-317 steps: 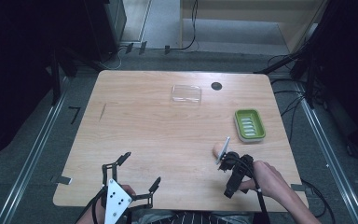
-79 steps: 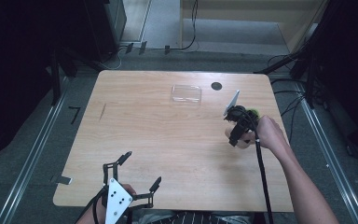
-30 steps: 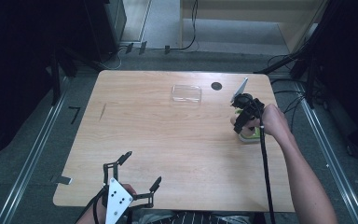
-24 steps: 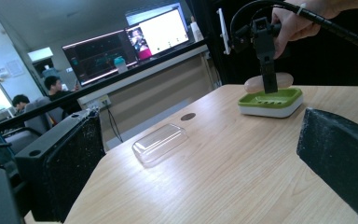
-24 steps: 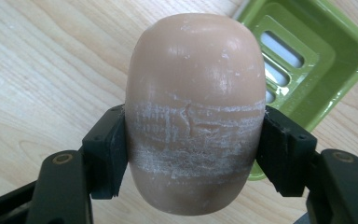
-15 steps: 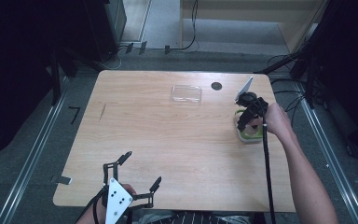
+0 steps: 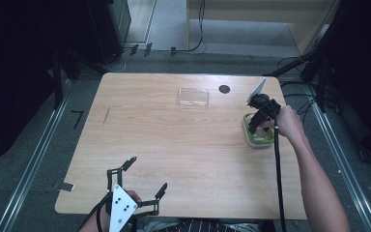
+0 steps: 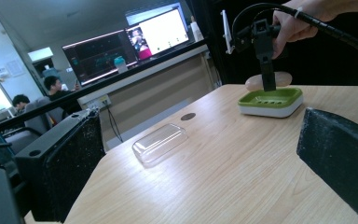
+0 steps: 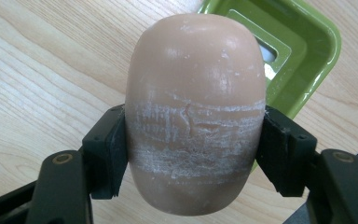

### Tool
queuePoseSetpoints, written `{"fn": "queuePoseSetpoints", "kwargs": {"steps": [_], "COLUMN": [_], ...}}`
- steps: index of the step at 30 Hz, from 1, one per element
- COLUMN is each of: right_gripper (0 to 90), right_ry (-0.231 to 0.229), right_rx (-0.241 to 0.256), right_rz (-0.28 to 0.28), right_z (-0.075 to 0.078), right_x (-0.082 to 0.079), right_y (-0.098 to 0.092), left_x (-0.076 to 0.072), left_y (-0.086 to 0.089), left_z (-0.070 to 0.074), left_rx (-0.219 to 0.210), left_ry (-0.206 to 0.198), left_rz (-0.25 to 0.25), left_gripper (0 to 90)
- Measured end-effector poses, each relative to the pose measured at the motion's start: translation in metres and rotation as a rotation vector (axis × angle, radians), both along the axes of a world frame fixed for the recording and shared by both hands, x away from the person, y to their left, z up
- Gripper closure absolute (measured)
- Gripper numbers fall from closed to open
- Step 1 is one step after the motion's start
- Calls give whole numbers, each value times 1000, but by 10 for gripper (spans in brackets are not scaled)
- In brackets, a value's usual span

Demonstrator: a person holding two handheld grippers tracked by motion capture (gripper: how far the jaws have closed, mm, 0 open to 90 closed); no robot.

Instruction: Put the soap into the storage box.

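Observation:
My right gripper [image 9: 193, 156] is shut on a tan oval soap bar [image 9: 196, 93], its black pads pressing both sides. Behind the soap lies the green soap dish [image 9: 307, 51]. In the high view the right gripper [image 7: 257, 120] hangs over the dish [image 7: 258, 139] at the table's right side. The left gripper view shows the soap [image 8: 252, 83] just above the far rim of the dish [image 8: 270, 100]. Near the front edge of the table my left gripper [image 7: 148, 172] stands open with nothing between its fingers.
A clear plastic lid [image 7: 193, 96] lies at the back middle of the wooden table [image 7: 174, 145], with a small black round hole [image 7: 224, 89] to its right. The right gripper's cable [image 7: 278, 174] trails along the person's forearm.
My right gripper has carried the soap from the front right of the table back and to the right, over the green dish. The left gripper has not moved.

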State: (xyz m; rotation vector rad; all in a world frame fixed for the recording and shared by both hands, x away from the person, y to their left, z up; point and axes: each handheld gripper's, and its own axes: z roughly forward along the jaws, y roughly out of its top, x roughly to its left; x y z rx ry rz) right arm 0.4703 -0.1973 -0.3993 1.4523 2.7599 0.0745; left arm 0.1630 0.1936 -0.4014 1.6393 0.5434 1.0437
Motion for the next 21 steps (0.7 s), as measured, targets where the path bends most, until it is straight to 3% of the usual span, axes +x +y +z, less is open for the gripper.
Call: {"fn": "queuePoseSetpoints", "kwargs": {"steps": [21], "right_gripper": [334], "right_ry": [15], "right_rx": [22], "right_rz": [-61], "right_z": [-12], "right_x": [12], "right_y": [-10], "left_x": [0], "left_y": [0], "left_z": [0], "left_rx": [2], "left_ry": [1], "left_rz": [-1], "left_gripper": [11]}}
